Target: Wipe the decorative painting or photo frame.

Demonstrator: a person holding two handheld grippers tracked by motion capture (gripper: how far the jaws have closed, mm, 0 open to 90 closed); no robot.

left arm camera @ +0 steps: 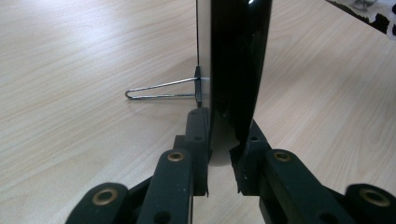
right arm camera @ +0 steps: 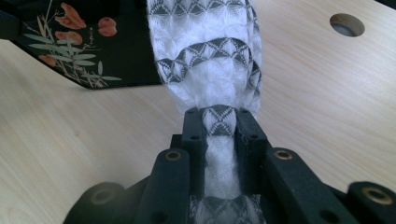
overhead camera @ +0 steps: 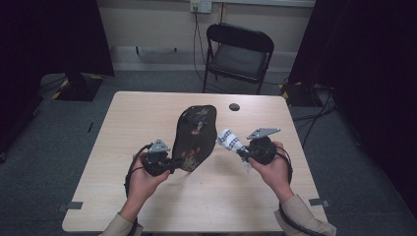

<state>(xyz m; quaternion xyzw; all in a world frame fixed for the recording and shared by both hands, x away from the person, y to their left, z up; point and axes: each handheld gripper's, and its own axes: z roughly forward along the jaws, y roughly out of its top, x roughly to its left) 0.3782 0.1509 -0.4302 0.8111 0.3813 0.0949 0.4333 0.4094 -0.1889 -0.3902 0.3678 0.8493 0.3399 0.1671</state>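
Observation:
A glossy black tray (overhead camera: pixel 196 135) painted with orange flowers and leaves stands tilted on its edge on the wooden table (overhead camera: pixel 147 110). My left gripper (overhead camera: pixel 173 166) is shut on its near edge; in the left gripper view the jaws clamp the thin black tray (left arm camera: pixel 238 60) edge-on, and a wire stand (left arm camera: pixel 161 89) juts from its back. My right gripper (overhead camera: pixel 242 153) is shut on a bunched white cloth with a grey pattern (overhead camera: pixel 230 140), held just right of the tray and above the table. In the right gripper view the cloth (right arm camera: pixel 210 51) rises from between the jaws beside the tray (right arm camera: pixel 79 42).
A round cable hole (overhead camera: pixel 234 106) sits near the table's far edge, also seen as a hole (right arm camera: pixel 347 24) in the right gripper view. A black folding chair (overhead camera: pixel 238 54) stands beyond the table. Dark curtains flank both sides.

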